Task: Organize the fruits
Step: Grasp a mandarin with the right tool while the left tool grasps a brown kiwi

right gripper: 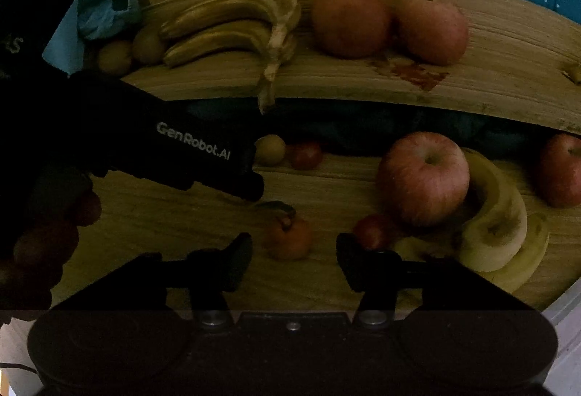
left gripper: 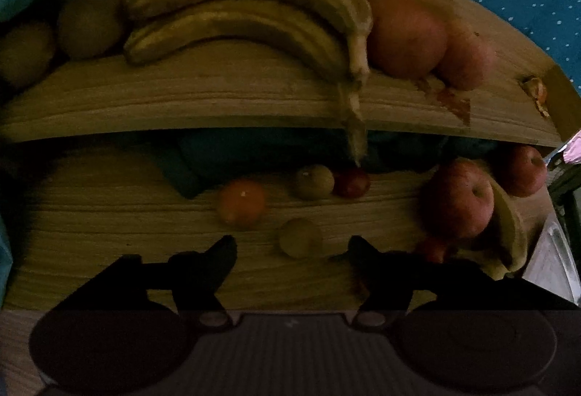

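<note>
Fruit, loose lot, on two wooden levels; light dim in both views.

Upper shelf (right gripper: 490,43), top half of frame: banana bunch (right gripper: 232,29), its stem overhanging the front edge; two large apples (right gripper: 390,25) just beside it at right; two small yellowish fruits (right gripper: 130,51) at the left end. A reddish stain (right gripper: 417,74) lies below the apples.

Lower counter (right gripper: 181,225), middle of frame: large apple (right gripper: 423,178) leaning on curved banana pieces (right gripper: 501,229) at right; a second apple (right gripper: 561,170) at the far right edge; small orange fruit with stalk (right gripper: 288,238) at centre; small red fruit (right gripper: 374,230) touching the large apple's base; a yellow-green fruit (right gripper: 270,149) and red fruit (right gripper: 307,154) side by side at the back.

Right claw (right gripper: 294,256): jaws apart, empty, the orange fruit just ahead between them.

Left claw (left gripper: 292,256): jaws apart, empty, a pale round fruit (left gripper: 300,238) sitting between its tips. Its black body (right gripper: 163,145) crosses the left of the right wrist view.

Hazards, as judged:
- Round fruit on a flat board: a jaw nudging off-centre would likely send either small fruit rolling.
- The large apple is propped; pulling the red fruit or a banana piece from beneath could topple it.
- The overhanging stem could be snagged while lifting upward, dragging the bunch off.
- Both claws are near each other at centre; collision is possible.
- Poor light makes fruit edges hard to judge.
</note>
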`<state>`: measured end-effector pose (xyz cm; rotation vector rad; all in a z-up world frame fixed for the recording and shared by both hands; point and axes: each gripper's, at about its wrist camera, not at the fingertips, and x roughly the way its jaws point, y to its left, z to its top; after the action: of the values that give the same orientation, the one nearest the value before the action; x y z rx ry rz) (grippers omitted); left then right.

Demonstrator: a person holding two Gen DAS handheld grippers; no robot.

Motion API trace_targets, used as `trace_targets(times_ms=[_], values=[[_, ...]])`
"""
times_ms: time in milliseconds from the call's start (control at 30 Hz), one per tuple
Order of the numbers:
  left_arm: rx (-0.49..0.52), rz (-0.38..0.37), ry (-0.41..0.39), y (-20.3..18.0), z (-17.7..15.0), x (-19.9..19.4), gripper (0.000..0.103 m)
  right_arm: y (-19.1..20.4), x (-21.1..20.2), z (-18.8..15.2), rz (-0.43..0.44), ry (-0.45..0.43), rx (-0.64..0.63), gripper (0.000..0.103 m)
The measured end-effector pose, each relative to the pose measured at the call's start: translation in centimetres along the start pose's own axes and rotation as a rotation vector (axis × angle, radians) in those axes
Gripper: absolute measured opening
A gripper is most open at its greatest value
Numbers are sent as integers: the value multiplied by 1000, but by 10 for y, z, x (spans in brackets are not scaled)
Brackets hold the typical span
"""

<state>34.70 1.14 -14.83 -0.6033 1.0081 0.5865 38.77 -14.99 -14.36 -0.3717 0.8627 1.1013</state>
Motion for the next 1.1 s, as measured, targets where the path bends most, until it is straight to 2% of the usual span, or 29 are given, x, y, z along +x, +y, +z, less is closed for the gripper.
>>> trace_targets(times_ms=[67,233,433,500,567,633,833,1100], values=[[-8,3,6,-2,0,5,60,0,2,1,4,1,-3,49],[-6,0,29,-4,2,11,53,0,8,2,11,16,-16,46],[-3,5,35,-5,7,16,50,4,14,3,-4,19,-31,44],[3,12,37,-8,8,18,46,4,13,1,-8,17,-34,39],[3,15,40,-10,6,18,36,6,12,0,-13,17,-33,33],[7,9,43,-8,5,13,31,6,10,-2,-19,19,-32,31],[23,13,44,-6,-1,5,31,14,-2,-10,-36,16,-5,31],[77,-10,31,2,-18,-23,31,34,-29,-23,-86,-17,55,31]])
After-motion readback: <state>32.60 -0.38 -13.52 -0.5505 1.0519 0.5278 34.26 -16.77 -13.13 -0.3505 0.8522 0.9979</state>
